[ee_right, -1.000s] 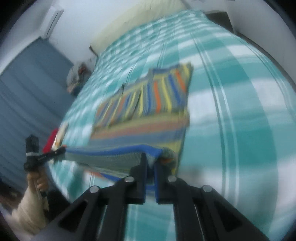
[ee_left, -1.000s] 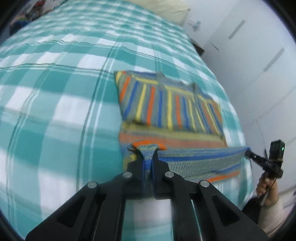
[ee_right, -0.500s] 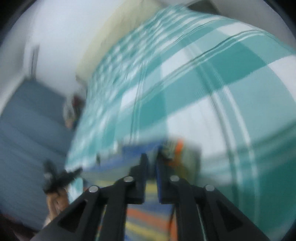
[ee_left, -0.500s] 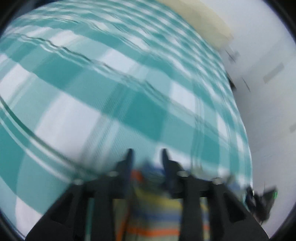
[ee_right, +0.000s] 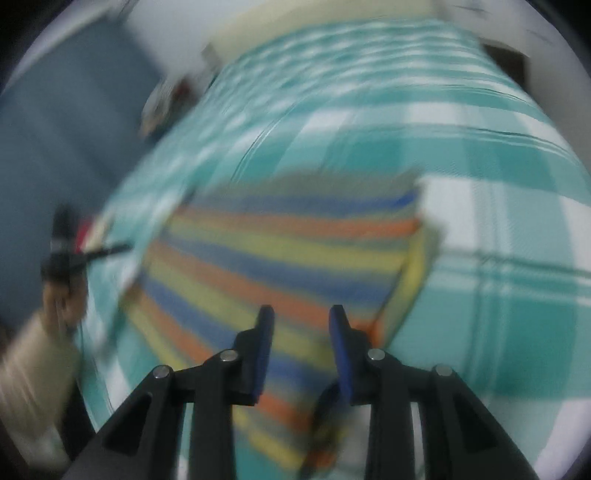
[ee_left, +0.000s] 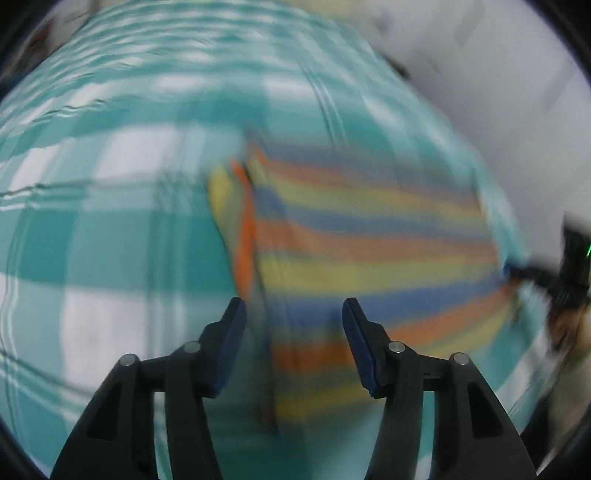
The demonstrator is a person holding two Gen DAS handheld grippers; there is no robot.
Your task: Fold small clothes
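A small striped knit garment (ee_left: 369,254) in blue, orange and yellow lies folded on the teal checked bedspread (ee_left: 110,236). It also shows in the right wrist view (ee_right: 280,258). My left gripper (ee_left: 293,314) is open and empty just above the garment's near left part. My right gripper (ee_right: 301,317) is open and empty above the garment's near right part. Both views are motion-blurred. The other gripper shows at the garment's far side in each view, the right one (ee_left: 546,280) and the left one (ee_right: 74,254).
The bed fills most of both views. A pale pillow (ee_right: 332,22) lies at the head. White wardrobe doors (ee_left: 498,74) stand along one side and a blue curtain (ee_right: 55,129) on the other.
Both grippers carried the garment's lower edge up over its top, then opened and let go. They have since drawn back toward the near side.
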